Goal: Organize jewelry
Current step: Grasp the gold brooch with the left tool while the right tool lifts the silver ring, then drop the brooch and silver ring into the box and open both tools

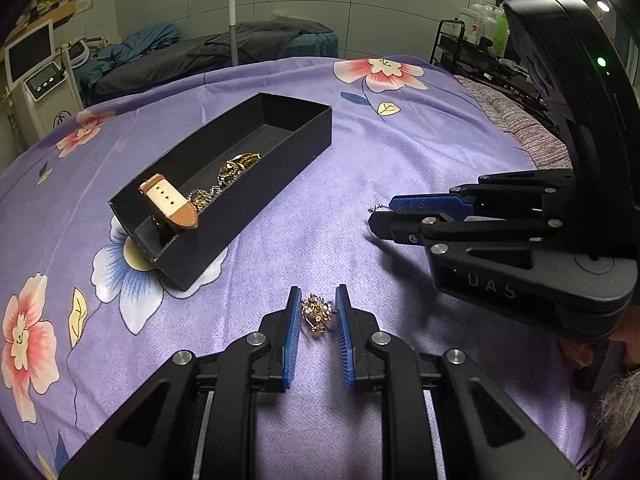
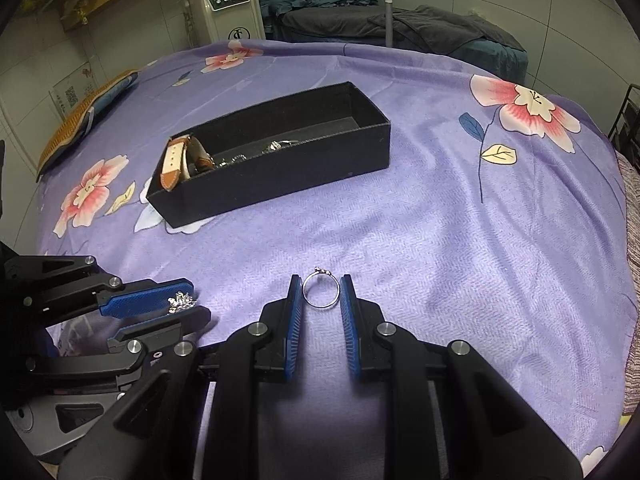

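Left gripper (image 1: pixel 317 312): clamped on a gold brooch (image 1: pixel 318 314).
Right gripper (image 2: pixel 320 292): clamped on a silver ring (image 2: pixel 321 291).
Black box (image 2: pixel 280 176): on the floral bedspread (image 2: pixel 420 220), holding a leather-strapped watch (image 2: pixel 176 164).

Bed, purple floral cover (image 2: pixel 400 208): black open box (image 2: pixel 280 176) lying directly on it, centre-left, over a pale flower print.

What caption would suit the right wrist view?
Right hand-held gripper clamps a silver ring above the purple floral bedspread, black jewelry box beyond.
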`<move>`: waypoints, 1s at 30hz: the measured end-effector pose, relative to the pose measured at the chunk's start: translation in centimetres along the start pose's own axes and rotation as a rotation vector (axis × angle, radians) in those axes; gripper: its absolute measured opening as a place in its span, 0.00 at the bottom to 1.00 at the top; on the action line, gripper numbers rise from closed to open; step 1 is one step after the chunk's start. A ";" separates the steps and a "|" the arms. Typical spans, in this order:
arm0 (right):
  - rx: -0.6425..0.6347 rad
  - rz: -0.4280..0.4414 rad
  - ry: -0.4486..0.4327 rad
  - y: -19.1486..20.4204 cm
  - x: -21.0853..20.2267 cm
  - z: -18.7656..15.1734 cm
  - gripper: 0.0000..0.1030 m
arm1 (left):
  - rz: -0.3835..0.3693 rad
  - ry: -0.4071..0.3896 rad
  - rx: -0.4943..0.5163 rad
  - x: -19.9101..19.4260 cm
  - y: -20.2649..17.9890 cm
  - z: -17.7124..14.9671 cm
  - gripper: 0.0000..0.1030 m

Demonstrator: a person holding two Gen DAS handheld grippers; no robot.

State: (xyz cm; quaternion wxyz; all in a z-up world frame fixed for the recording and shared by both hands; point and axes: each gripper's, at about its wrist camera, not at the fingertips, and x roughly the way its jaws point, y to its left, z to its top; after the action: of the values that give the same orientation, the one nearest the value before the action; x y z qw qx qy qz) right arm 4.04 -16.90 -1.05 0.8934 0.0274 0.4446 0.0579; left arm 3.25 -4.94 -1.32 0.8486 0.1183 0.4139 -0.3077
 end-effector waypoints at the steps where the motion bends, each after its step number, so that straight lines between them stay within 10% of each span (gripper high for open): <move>1: 0.010 0.015 -0.007 0.1 -0.1 0.4 0.19 | 0.004 -0.006 -0.006 -0.2 0.4 0.3 0.17; 30: 0.081 0.099 -0.066 0.6 3.6 12.7 0.20 | 0.109 -0.112 -0.017 0.0 7.3 9.4 0.17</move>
State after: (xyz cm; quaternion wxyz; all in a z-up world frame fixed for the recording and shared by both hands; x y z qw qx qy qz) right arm 16.28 -15.79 3.84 0.9018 0.0871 0.4150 0.0830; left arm 13.71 -3.56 4.19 0.8868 0.1163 0.3614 -0.2635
